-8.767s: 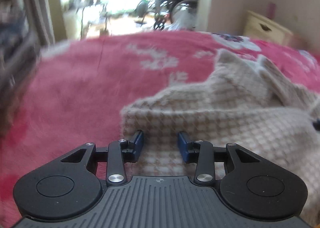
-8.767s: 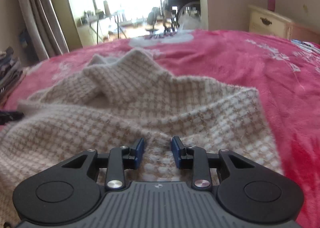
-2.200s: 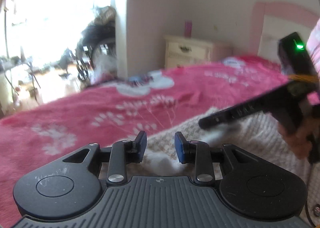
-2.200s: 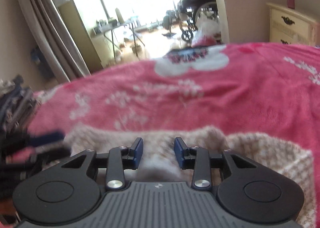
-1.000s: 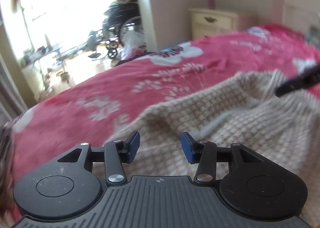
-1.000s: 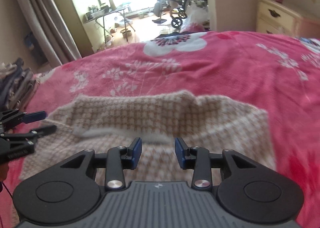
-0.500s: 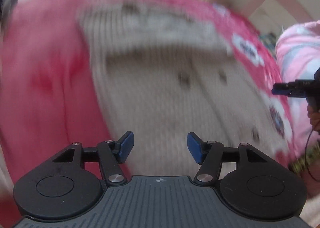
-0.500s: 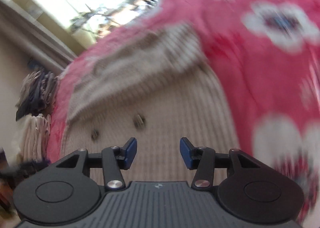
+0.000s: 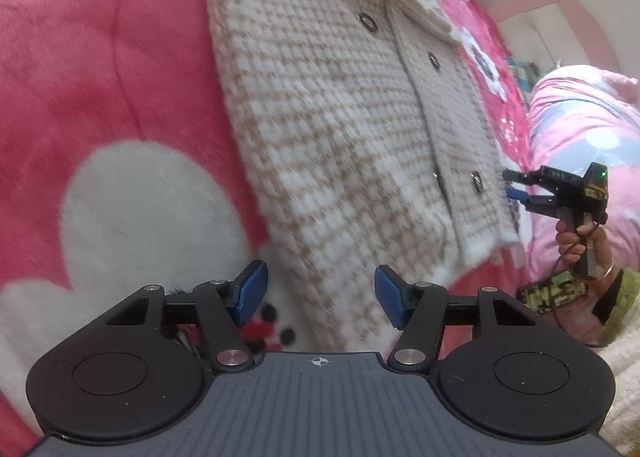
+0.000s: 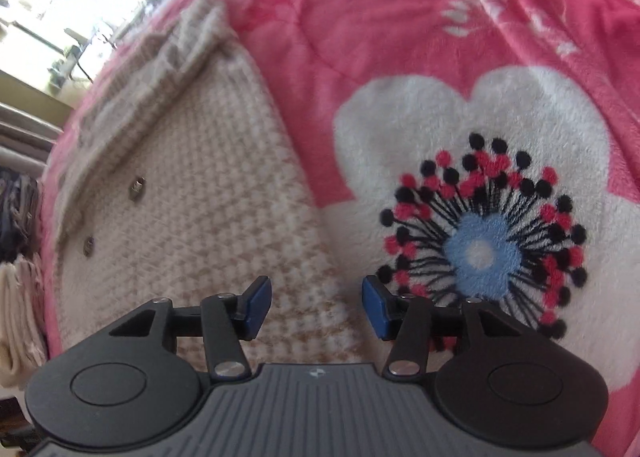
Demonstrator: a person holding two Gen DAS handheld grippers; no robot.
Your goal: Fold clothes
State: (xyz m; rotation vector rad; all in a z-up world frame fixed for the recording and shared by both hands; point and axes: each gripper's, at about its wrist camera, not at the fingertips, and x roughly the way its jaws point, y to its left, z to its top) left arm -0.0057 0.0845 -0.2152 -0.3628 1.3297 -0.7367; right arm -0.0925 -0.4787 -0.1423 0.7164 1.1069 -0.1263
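The coat [image 9: 332, 105] lies on the bed [image 9: 100, 57], buttoned front up, its collar at the far end and its hem at the near end, with the sides looking straight and narrow, as if the sleeves are tucked under or behind, though that part is hidden. Both grippers hang above the hem with jaws wide open and nothing between them: the left gripper [image 9: 318, 295] over the near left corner, the right gripper [image 10: 316, 307] over the near right edge, where knit meets the blanket's big white flower [image 10: 480, 217]. In the left view the right gripper shows at the far right, held in a hand [image 9: 580, 237]. This fits either a coat laid flat and squared for a hem-to-collar fold, or one just smoothed after its side folds; which, I cannot tell. The knit is thick, cream-and-tan check, soft and fuzzy, with metal buttons [image 9: 366, 21] down the front; it would likely bunch rather than crease sharply, so any pinch needs a deep bite at both corners.
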